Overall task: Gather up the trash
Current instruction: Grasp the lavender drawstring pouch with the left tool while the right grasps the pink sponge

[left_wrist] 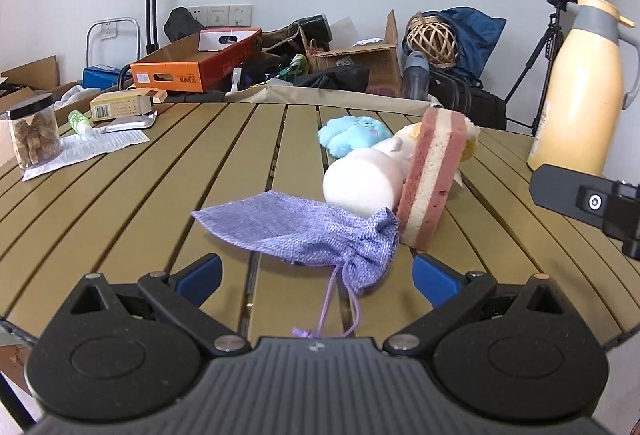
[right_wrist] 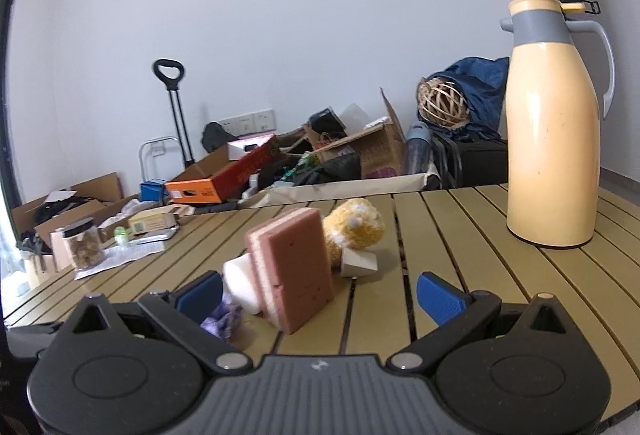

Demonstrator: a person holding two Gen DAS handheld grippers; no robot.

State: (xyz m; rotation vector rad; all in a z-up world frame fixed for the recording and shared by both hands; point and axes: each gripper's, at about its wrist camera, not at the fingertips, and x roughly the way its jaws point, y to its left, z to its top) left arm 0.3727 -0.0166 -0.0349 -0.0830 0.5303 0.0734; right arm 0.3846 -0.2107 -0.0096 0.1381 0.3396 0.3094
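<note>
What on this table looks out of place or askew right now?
The pink-and-cream sponge stands on edge, tilted, propped against the white round object instead of lying flat. The purple drawstring pouch lies crumpled in front of it, its cord trailing toward the left gripper. Nothing looks spilled or broken.

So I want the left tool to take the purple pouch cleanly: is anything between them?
Nothing visible. The purple pouch lies just ahead of the open left tool, only bare table between. The pink sponge leans at the pouch's right end.

white walls [right_wrist: 280,15] behind a slatted olive table [left_wrist: 120,203], cardboard boxes [left_wrist: 360,63] heaped beyond.
</note>
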